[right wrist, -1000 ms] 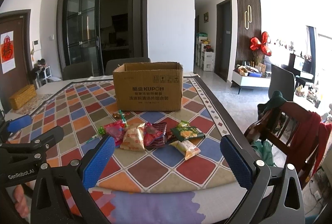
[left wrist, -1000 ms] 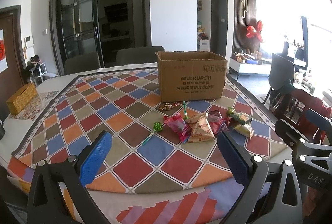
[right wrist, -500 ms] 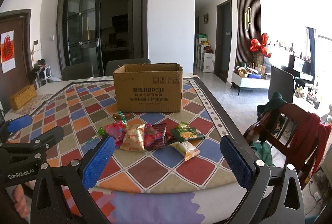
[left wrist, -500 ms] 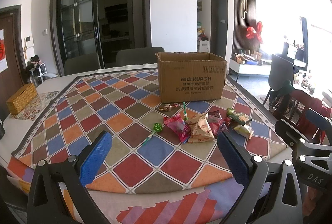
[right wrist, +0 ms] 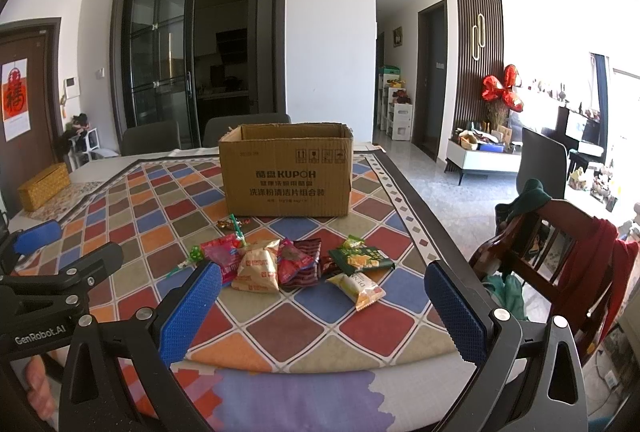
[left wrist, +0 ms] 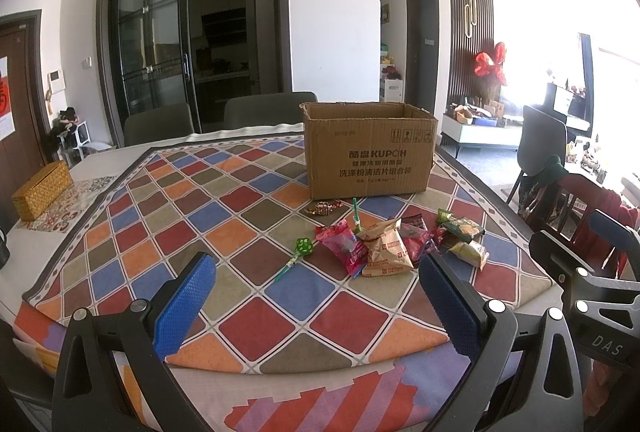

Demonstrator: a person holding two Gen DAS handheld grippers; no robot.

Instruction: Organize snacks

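Note:
An open brown cardboard box [left wrist: 370,150] [right wrist: 286,170] stands on the checked tablecloth. In front of it lies a loose pile of snack packets: a beige packet [left wrist: 386,250] [right wrist: 258,266], a pink one [left wrist: 342,244], dark red ones [right wrist: 302,262], a green one [right wrist: 360,258] and a yellow-white one [right wrist: 356,288]. A green lollipop [left wrist: 302,248] and a wrapped candy [left wrist: 324,208] lie beside them. My left gripper [left wrist: 316,306] and right gripper [right wrist: 322,308] are both open and empty, held above the table's near edge, short of the pile.
A woven yellow box [left wrist: 42,188] sits at the table's far left. Grey chairs [left wrist: 158,128] stand behind the table. A wooden chair draped with red cloth [right wrist: 568,264] stands close to the table's right edge.
Both grippers have crept slightly toward the snack pile and box. Nothing on the table has moved.

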